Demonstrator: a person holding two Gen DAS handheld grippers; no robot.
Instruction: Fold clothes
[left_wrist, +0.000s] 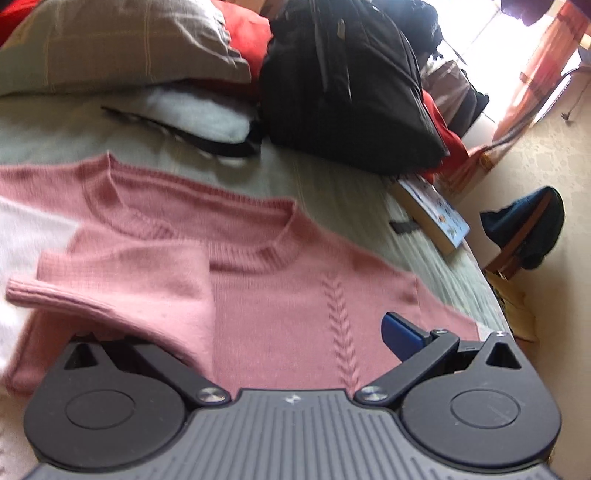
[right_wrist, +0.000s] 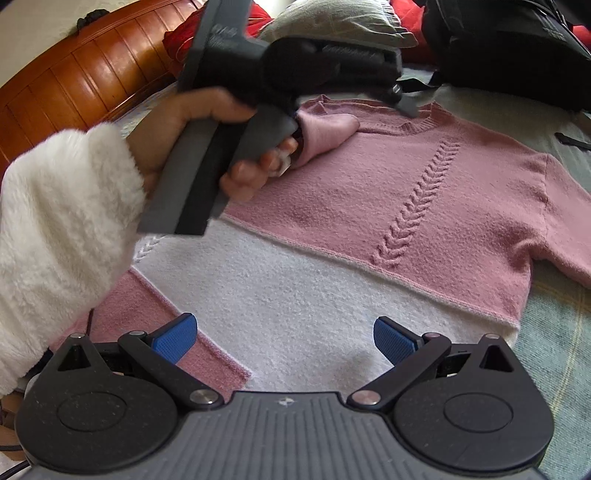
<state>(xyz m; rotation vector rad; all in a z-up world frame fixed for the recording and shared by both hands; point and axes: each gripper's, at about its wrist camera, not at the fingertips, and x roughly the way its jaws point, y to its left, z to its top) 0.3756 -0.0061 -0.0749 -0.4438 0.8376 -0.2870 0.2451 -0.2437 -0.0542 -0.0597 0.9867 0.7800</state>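
Note:
A pink knit sweater (left_wrist: 295, 295) with a white band (right_wrist: 295, 295) across its lower body lies flat, front up, on the bed. One sleeve (left_wrist: 147, 288) is folded in over the chest. My left gripper (left_wrist: 258, 332) hovers low over the chest with its jaws spread. Its right blue pad (left_wrist: 402, 336) shows, and the folded sleeve covers its left finger. In the right wrist view a hand (right_wrist: 207, 122) in a fluffy white cuff holds that gripper beside the sleeve end (right_wrist: 328, 133). My right gripper (right_wrist: 286, 339) stands open and empty over the white band.
A black backpack (left_wrist: 343, 85) and a grey pillow (left_wrist: 122, 40) sit beyond the collar. A book (left_wrist: 432, 210) lies near the bed's right edge, with the floor and a dark bundle (left_wrist: 528, 229) past it. A wooden headboard (right_wrist: 74, 74) runs along the far left.

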